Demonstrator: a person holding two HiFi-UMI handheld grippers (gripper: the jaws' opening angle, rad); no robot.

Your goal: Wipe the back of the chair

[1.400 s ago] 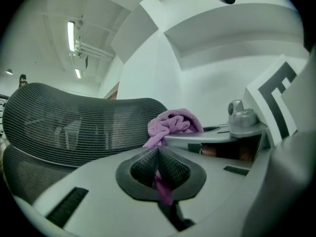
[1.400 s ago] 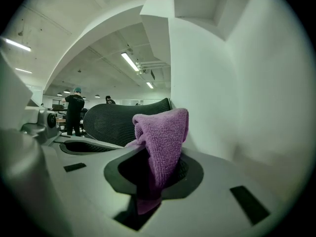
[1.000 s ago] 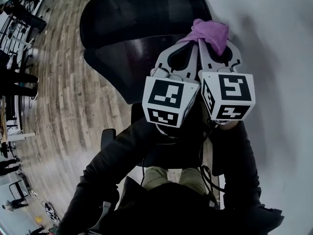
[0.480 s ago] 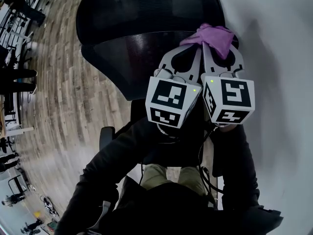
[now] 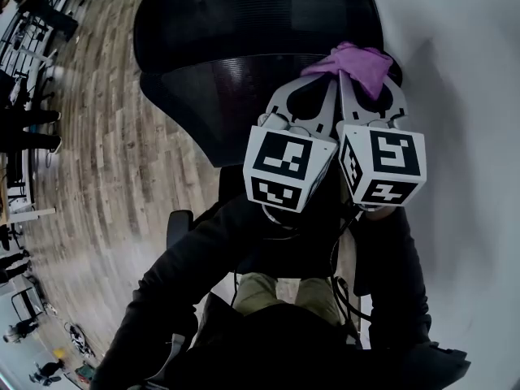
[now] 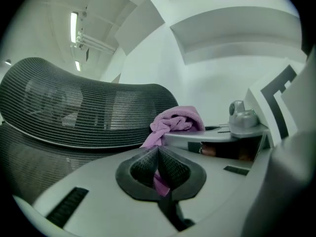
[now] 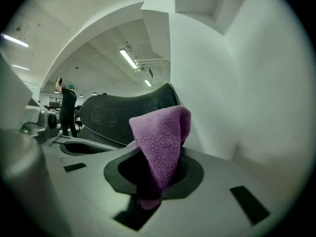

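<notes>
Wood-plank floor [image 5: 106, 136] ran wide open down the left side, and a plain white wall [image 5: 463, 96] closed in tight on the right. Between them stood the black mesh chair [image 5: 219, 96], its back filling the top of the head view, its curved headrest [image 6: 84, 107] sweeping across the left gripper view. Dark sleeves [image 5: 187, 283] came up from below.

Both tools sat side by side at the chair's right edge, marker cubes nearly touching. And there it was: the left gripper [image 5: 323, 81] had its jaws together, nipping a thin tail of the purple cloth [image 5: 357, 59] between the pads. The right gripper [image 5: 356, 78] was clamped on the same cloth, a thick fold standing up out of its jaws [image 7: 163, 142] just beside the wall.

So the cloth was bunched at the right end of the back's top edge, against the mesh. Bare mesh stretched off to the left; hardly any room showed wall-side. Far back stood a person [image 7: 66, 110], well apart.
</notes>
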